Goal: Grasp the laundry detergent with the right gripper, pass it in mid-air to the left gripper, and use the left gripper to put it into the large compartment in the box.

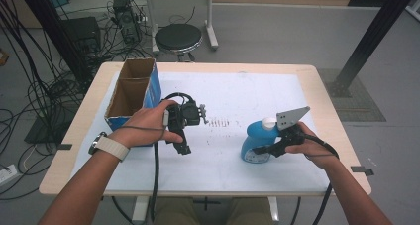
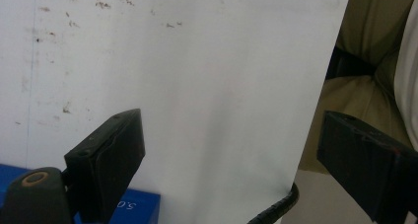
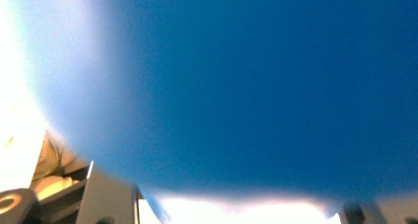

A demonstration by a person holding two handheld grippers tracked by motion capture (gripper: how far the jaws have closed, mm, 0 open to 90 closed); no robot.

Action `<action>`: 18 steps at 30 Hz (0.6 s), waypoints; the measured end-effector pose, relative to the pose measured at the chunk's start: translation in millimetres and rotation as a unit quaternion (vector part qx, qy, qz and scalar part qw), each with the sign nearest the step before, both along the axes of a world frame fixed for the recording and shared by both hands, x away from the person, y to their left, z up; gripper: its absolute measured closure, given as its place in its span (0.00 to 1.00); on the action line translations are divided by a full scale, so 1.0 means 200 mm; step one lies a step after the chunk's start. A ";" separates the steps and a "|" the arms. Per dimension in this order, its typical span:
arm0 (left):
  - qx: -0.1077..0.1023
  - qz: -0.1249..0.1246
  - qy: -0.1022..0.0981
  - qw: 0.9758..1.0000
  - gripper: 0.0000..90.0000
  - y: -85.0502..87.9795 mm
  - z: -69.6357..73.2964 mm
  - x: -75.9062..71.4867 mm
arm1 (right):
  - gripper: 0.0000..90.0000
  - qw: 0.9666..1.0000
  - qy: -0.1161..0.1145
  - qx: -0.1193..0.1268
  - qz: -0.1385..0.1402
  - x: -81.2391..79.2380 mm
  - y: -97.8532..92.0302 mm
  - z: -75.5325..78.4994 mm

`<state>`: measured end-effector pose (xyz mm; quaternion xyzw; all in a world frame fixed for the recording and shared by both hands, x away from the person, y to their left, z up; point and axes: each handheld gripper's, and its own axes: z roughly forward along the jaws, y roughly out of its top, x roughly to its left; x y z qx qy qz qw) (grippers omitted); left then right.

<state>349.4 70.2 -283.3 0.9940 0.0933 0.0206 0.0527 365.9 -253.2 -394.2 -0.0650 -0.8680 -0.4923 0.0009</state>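
bottle: blue, rounded, right-near on worktop | right claw clamped on its body | left claw wide, empty | handling: smooth plastic, likely slippery; you're safer gripping the narrower neck under the white cap

Left gripper wide open, pointing down; right gripper clamped, level.

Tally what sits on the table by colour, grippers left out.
Blue: 2, the bottle held in the right gripper and the cardboard box with blue sides.
White: 1, the sheet covering the table top.
Total: 3
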 end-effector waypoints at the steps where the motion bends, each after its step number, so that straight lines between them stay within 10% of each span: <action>1: -0.003 0.003 0.000 1.000 0.13 0.00 0.00 0.00 | 0.46 1.000 0.000 0.000 0.000 0.00 0.00 0.00; 18: -0.003 0.002 -0.002 1.000 0.13 0.00 0.00 0.00 | 0.46 1.000 0.001 -0.001 0.001 0.00 0.00 0.00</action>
